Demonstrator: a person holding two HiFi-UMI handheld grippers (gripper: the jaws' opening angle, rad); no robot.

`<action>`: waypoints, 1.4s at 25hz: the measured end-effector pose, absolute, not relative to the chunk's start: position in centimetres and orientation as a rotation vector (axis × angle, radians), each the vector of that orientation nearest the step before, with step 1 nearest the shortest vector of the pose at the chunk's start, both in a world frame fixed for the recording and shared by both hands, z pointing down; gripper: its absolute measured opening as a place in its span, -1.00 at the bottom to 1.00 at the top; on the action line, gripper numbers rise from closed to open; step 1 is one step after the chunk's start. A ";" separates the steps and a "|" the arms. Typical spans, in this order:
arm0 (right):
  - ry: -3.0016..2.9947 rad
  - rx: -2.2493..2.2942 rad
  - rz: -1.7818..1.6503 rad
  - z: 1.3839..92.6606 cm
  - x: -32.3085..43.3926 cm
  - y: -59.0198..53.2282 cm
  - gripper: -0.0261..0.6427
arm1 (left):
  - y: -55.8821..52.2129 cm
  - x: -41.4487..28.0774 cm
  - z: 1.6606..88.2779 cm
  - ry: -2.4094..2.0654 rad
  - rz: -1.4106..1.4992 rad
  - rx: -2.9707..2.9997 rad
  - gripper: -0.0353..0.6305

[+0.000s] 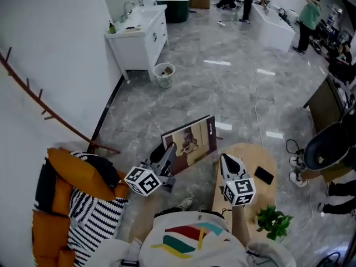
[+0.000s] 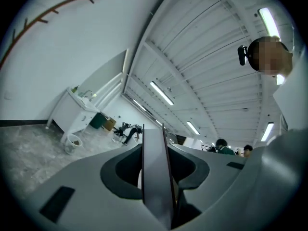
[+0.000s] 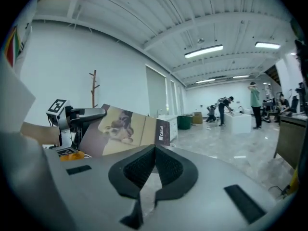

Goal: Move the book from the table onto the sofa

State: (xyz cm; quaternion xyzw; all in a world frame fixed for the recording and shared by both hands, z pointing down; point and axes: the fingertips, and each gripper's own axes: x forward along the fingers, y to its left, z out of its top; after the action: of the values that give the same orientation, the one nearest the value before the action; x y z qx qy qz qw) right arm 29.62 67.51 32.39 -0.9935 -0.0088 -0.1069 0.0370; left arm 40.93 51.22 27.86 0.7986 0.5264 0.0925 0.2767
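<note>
**Book in the air, sofa drop-off not yet made**

The orange sofa (image 1: pixel 49 227) sits at the lower left of the head view, with a black-and-white striped cushion (image 1: pixel 92 216) on its seat. The round wooden table (image 1: pixel 250 154) stands on the other side of the person, well apart from the sofa.

The book (image 1: pixel 192 141) is on neither. It is held over the grey floor between them, tilted, with its picture cover facing up and towards the right gripper. The left gripper (image 1: pixel 168 152) grips it by the lower left edge. The left gripper view shows the book's thin edge running straight up between the two jaws, which are clamped on it.

The right gripper (image 1: pixel 227 160) hangs beside the book without touching it, its jaws pressed together on nothing.

A dark phone (image 1: pixel 263 175) and a small potted plant (image 1: pixel 273 221) are on the table.

The step in hand looks like the carry, with the pick-up done and the placing not yet begun. The next move likely calls for swinging the book left over the sofa, turning it flat, lowering it onto a free part of the seat or the striped cushion, and only then parting the left jaws. A one-edge grip may let the book sag or twist.
</note>
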 end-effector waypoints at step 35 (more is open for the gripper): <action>1.585 -2.654 -0.391 32.1 29.8 12.1 -0.89 | -14.1 9.8 28.3 -0.200 -0.514 2.196 -0.43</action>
State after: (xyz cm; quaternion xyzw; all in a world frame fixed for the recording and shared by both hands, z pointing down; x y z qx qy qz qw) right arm 29.84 12.06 32.11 -0.8518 0.5086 -0.1253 0.0130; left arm 9.81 -14.12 28.25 0.8780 -0.0798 -0.2055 0.4250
